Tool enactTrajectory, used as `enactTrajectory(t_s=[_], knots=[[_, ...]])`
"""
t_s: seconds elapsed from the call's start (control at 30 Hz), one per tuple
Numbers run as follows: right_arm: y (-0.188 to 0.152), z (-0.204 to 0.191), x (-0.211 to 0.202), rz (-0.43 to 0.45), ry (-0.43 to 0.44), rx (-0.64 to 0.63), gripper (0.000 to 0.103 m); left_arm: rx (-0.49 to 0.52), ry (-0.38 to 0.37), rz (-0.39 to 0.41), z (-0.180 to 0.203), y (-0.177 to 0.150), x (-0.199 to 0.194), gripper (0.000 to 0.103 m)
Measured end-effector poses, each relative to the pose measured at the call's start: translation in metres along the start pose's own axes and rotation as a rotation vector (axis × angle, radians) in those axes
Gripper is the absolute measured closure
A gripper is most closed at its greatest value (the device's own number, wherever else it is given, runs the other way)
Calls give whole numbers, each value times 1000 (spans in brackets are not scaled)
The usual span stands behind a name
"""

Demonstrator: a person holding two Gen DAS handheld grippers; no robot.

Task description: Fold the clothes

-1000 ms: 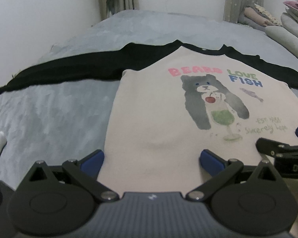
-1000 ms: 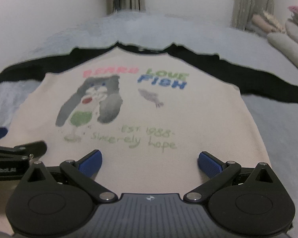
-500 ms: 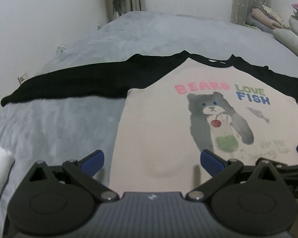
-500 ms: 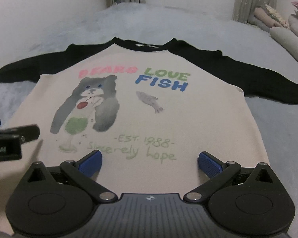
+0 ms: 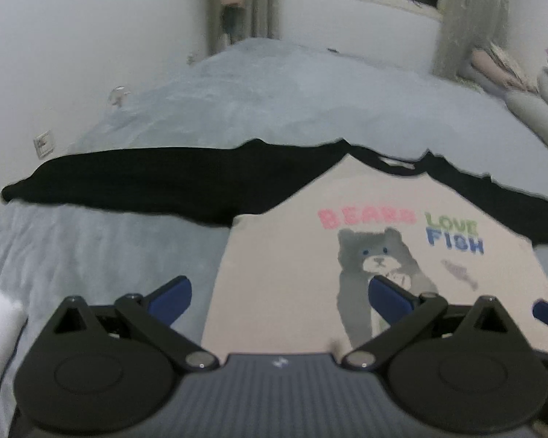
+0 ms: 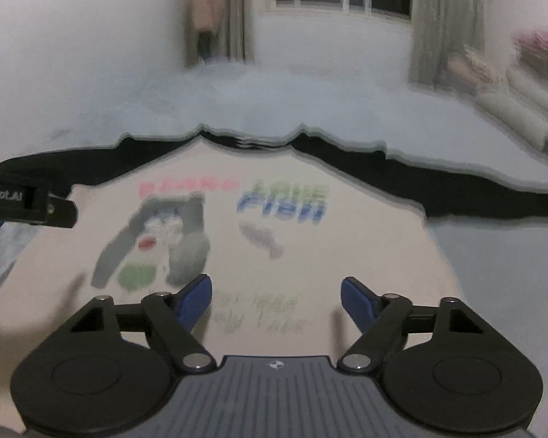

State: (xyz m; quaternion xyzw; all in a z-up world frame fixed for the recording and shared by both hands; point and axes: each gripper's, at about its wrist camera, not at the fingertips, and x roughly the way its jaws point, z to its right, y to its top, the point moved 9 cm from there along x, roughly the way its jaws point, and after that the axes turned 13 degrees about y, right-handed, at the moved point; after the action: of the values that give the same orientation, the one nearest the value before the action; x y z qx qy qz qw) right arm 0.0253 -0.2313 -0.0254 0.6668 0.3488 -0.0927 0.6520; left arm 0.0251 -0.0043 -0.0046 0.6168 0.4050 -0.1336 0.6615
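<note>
both grippers, left gripper [image 5: 277, 292] and right gripper [image 6: 276, 294], hover with jaws spread over the flat shirt [image 6: 310, 255], not yet folded; next likely calls for pinching an edge.

Left black two-finger gripper with blue pads [image 5: 279, 297]: jaws spread wide, nothing between them, pads at 10 and 2 o'clock of its body. Right black two-finger gripper with blue pads [image 6: 276, 297]: jaws apart, narrower gap, nothing held.
</note>
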Motion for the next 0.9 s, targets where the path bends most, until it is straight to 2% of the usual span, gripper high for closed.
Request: enactTrajectory(t_s=[0.07, 0.17, 0.27, 0.33, 0.4, 0.5, 0.7, 0.83, 0.9], knots=[[9, 1, -12, -4, 102, 89, 58, -10, -45, -13, 1, 2, -1, 0], [21, 1, -31, 60, 129, 58, 62, -35, -60, 16, -2, 1, -5, 0], [12, 8, -19, 6, 135, 59, 65, -54, -104, 7, 2, -3, -1, 0], [5, 14, -9, -36, 140, 63, 73, -66, -124, 5, 5, -6, 7, 0], [-1, 19, 0, -77, 144, 67, 84, -57, -105, -34, 11, -14, 24, 0], [-15, 26, 22, -150, 132, 58, 88, -35, -94, -54, 18, -19, 41, 0], [-3, 24, 30, -160, 130, -8, 88, 78, -82, 22, 24, -10, 50, 0], [-2, 28, 37, -172, 127, -25, 90, 128, -91, -8, 23, -14, 68, 0], [0, 29, 38, -175, 124, -27, 90, 82, -88, -22, 6, -9, 70, 0]])
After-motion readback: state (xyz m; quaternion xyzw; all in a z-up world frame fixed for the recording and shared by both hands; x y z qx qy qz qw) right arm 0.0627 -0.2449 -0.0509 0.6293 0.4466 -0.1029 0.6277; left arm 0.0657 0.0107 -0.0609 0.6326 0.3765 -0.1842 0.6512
